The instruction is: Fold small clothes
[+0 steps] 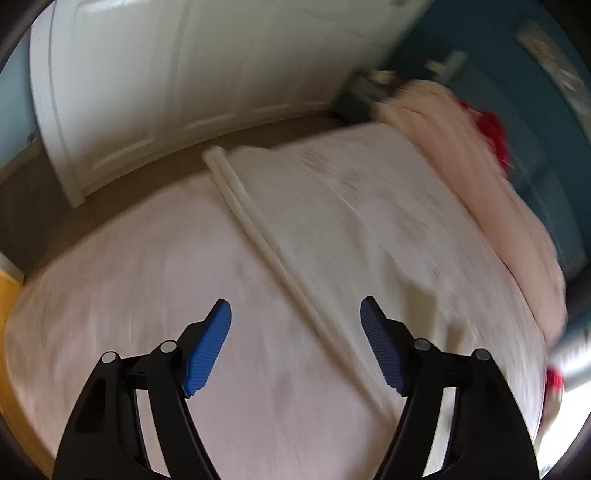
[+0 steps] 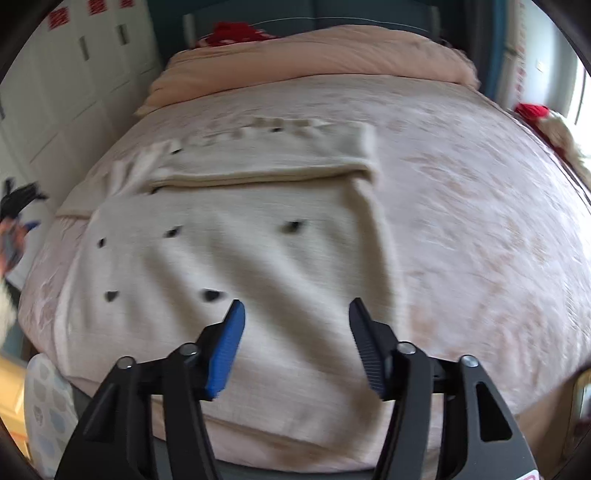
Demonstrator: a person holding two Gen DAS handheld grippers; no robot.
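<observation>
While both views blur with motion, cream garment (image 2: pixel 236 229) lies flat on bed (image 2: pixel 461 206), soft knit-like weave, small dark spots scattered, far portion folded over into thick doubled edge. Left gripper (image 1: pixel 295 314) above garment's long rolled hem, fingers (image 1: pixel 207 354) spread wide, ribbed blue pads, nothing held. Right gripper (image 2: pixel 295 314) over garment's near part, fingers (image 2: pixel 225 354) also wide, empty. Peach quilt (image 2: pixel 317 55) bunched at bed's far end, red fabric (image 2: pixel 232 31) behind. White panelled doors (image 1: pixel 177 74) beside bed.

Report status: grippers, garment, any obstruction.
Left gripper open, empty. Right gripper open, empty, above the garment. Garment partly folded on the bed. Nothing in the way.
</observation>
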